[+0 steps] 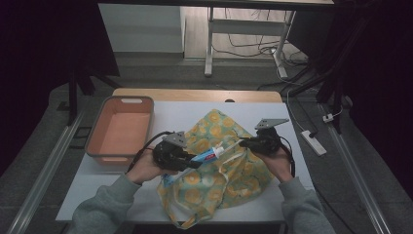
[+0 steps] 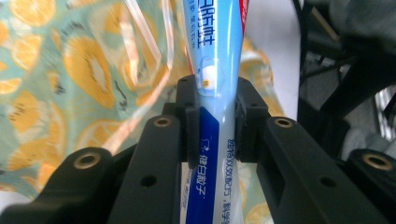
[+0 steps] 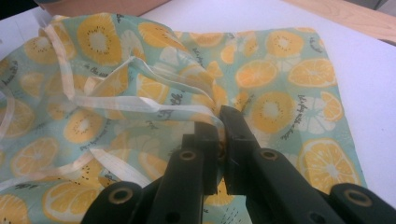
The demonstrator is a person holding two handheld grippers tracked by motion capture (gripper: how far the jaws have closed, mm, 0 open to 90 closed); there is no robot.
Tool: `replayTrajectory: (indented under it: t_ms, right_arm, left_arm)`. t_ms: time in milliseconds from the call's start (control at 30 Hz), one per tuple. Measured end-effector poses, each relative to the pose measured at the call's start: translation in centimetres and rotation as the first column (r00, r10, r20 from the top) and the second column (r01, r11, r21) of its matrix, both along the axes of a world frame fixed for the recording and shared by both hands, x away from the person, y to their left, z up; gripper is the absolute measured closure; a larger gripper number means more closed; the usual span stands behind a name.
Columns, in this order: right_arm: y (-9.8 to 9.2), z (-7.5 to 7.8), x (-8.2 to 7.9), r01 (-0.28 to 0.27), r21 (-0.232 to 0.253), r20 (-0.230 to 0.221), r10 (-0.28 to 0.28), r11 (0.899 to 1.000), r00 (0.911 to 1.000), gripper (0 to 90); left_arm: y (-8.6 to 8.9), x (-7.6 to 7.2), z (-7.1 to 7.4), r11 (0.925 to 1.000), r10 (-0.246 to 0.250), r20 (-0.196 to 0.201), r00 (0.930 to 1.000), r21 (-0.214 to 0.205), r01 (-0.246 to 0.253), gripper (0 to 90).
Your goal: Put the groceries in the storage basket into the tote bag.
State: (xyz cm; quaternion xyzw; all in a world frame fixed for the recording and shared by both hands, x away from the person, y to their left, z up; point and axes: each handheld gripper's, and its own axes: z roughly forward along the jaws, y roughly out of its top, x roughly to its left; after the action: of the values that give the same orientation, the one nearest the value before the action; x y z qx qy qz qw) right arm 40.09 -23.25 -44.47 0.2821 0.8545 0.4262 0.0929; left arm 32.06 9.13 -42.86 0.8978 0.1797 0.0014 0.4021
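Left tongs point(image 1: 191, 163) clamped around toothpaste tube point(image 1: 208, 155), long axis running toward 2 o'clock, cap aimed at mouth of lemon-print drawstring bag point(image 1: 221, 170) on counter point(image 1: 170, 114), hem pinched up by closed right tongs point(image 1: 242, 143) just beyond.

Chinese print on toothpaste tube point(image 2: 212, 56), partly legible
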Motion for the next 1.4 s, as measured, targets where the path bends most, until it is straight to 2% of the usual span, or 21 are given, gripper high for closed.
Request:
replayTrajectory:
  t_ms: [100,333,533,733,833,967,1033,1100,1200,1333,1400]
  right_arm:
    - [-0.1,0.2,0.0,0.003,0.008,0.003,-0.003,1.0,1.0,85.6]
    - [-0.4,0.3,0.0,0.009,0.018,0.004,-0.009,1.0,0.9999,85.6]
    - [-0.4,0.4,-0.1,0.006,0.02,0.01,-0.006,1.0,0.9999,85.6]
    - [-0.6,0.8,-0.3,0.007,0.031,0.017,-0.007,0.999,0.9998,85.6]
    - [-0.6,0.9,-0.3,0.008,0.038,0.02,-0.009,0.999,0.9998,85.6]
    - [-0.6,1.1,-0.4,0.004,0.048,0.023,-0.005,0.999,0.9997,85.6]
    - [-0.6,1.2,-0.5,0.0,0.053,0.023,-0.002,0.999,0.9997,85.6]
    - [-0.4,1.4,-0.6,-0.006,0.061,0.025,0.004,0.998,0.9997,85.6]
    - [-0.1,1.7,-0.9,-0.016,0.064,0.033,0.014,0.998,0.9993,85.6]
    - [0.2,2.0,-1.1,-0.031,0.071,0.037,0.028,0.997,0.9989,85.6]
    - [0.4,2.0,-1.2,-0.038,0.074,0.039,0.035,0.997,0.9986,85.6]
  left_arm:
    - [-0.8,-0.1,-0.6,0.9987,-0.006,0.002,1.0,0.051,0.006,74.6]
    - [-1.4,0.0,-1.6,0.9918,0.003,0.001,1.0,0.127,-0.003,74.5]
    - [-2.0,-0.1,-2.3,0.9812,0.008,-0.003,1.0,0.193,-0.007,74.5]
    - [-2.5,-0.4,-3.3,0.9643,0.011,0.001,0.9999,0.265,-0.011,74.5]
    - [-2.5,-0.6,-3.9,0.9567,0.015,-0.016,0.9997,0.291,-0.01,74.5]
    - [-2.7,-0.9,-4.2,0.942,0.026,0.001,0.9997,0.335,-0.025,74.5]
    - [-3.1,-1.0,-4.4,0.9368,0.03,0.006,0.9995,0.349,-0.031,74.4]
    - [-3.8,-1.0,-4.5,0.927,0.029,0.01,0.9995,0.374,-0.031,74.4]
    - [-4.7,-1.0,-4.8,0.9207,0.016,0.011,0.9998,0.39,-0.019,74.4]
    - [-5.9,-0.5,-4.4,0.9285,0.015,0.025,0.9996,0.371,-0.023,74.3]
    - [-6.6,-0.3,-4.2,0.9296,0.01,0.036,0.9993,0.368,-0.023,74.3]
